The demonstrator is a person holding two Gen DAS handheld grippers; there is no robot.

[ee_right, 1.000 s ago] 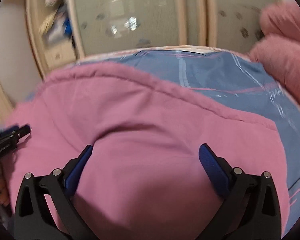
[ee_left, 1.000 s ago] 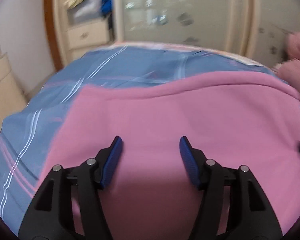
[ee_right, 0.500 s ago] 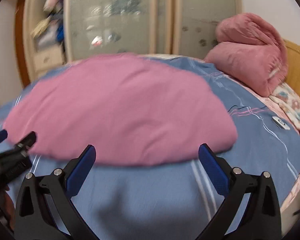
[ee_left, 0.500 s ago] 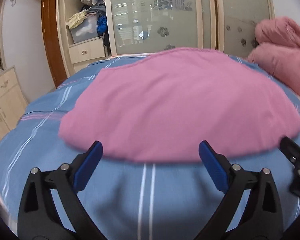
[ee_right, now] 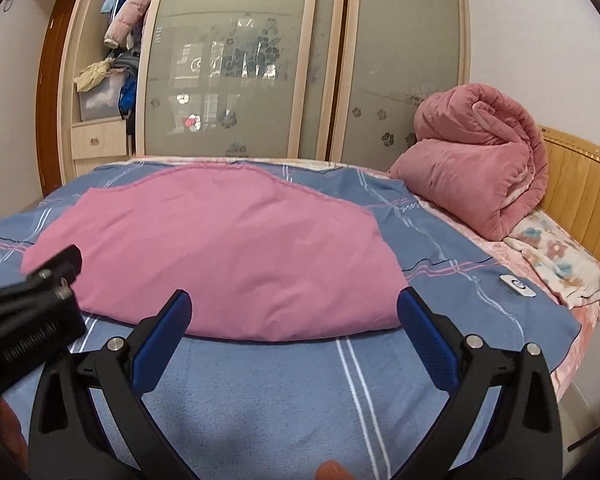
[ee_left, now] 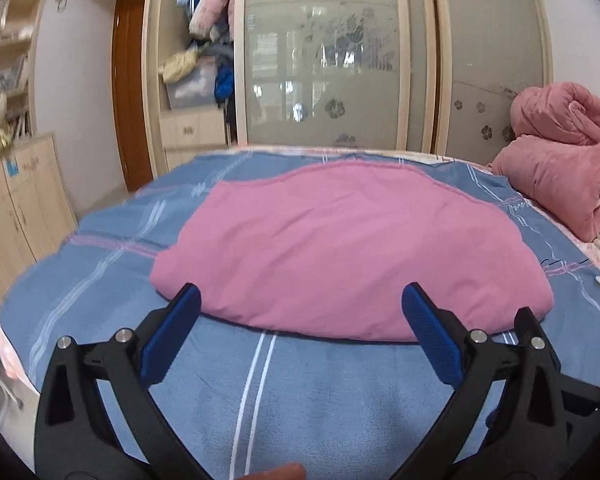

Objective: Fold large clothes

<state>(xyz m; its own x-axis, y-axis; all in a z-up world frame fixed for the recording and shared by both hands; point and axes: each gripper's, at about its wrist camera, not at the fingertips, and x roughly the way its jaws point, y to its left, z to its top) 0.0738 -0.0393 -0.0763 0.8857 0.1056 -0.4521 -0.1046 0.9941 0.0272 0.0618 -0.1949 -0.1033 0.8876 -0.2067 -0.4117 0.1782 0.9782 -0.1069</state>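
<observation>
Garment: large pink soft cloth garment [ee_left: 340, 252], likely light, limp, wrinkle-prone.
Hold: near folded edge, just ahead of both grippers.
Left gripper [ee_left: 300, 320]: wide, empty.
Right gripper [ee_right: 294, 318]: wide, empty.

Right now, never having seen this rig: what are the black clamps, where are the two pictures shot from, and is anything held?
No robot here: a person carries a hand-held two-finger gripper in each hand. Each picture comes from a fisheye camera on one gripper, looking along its blue-padded fingers. The left gripper and right gripper are both open and hold nothing. In front of them a folded pink garment lies flat on the blue striped bedcover. A rolled pink quilt sits by the wooden headboard. In the right view, the left gripper shows at the left edge.
</observation>
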